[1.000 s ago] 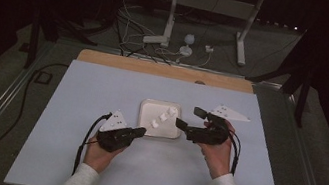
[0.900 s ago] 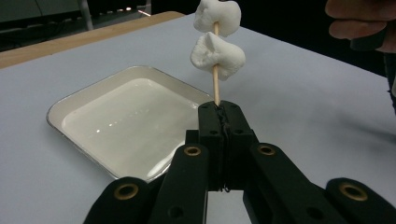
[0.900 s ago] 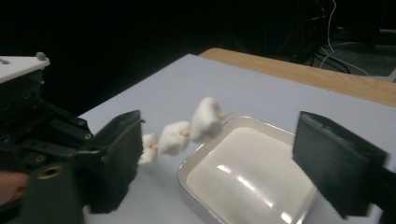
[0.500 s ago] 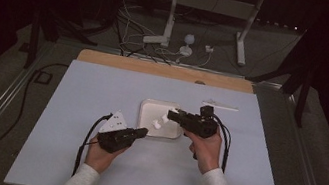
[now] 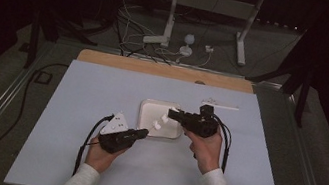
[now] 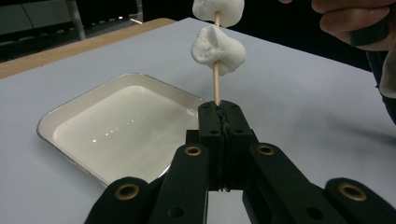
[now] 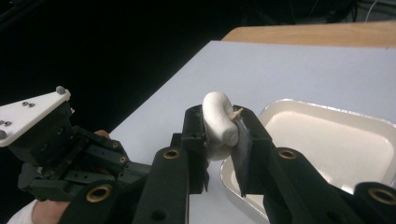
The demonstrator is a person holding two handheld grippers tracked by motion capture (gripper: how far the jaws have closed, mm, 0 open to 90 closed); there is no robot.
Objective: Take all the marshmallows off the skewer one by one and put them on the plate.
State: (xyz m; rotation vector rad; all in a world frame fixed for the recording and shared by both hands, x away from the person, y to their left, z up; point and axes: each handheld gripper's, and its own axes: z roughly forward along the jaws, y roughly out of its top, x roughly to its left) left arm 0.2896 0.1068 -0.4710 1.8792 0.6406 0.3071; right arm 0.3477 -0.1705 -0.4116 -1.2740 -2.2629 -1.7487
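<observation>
Over the tray (image 5: 149, 108) on the bench (image 5: 65, 157), the left hand-held gripper (image 6: 219, 109) is pinching the skewer (image 6: 215, 84) steady, while the right hand-held gripper (image 7: 224, 126), jaws just closing, is squeezing the end marshmallow (image 7: 218, 123), probably to slide it along.

Left gripper (image 5: 144, 133) at seven o'clock, low, jaws pressed tight together (skewer pinched between the tips), aimed toward two o'clock. Right gripper (image 5: 172, 114) at four o'clock, turned toward nine, jaws just closing on a marshmallow. Both forearms in from six o'clock, white sleeves.
</observation>
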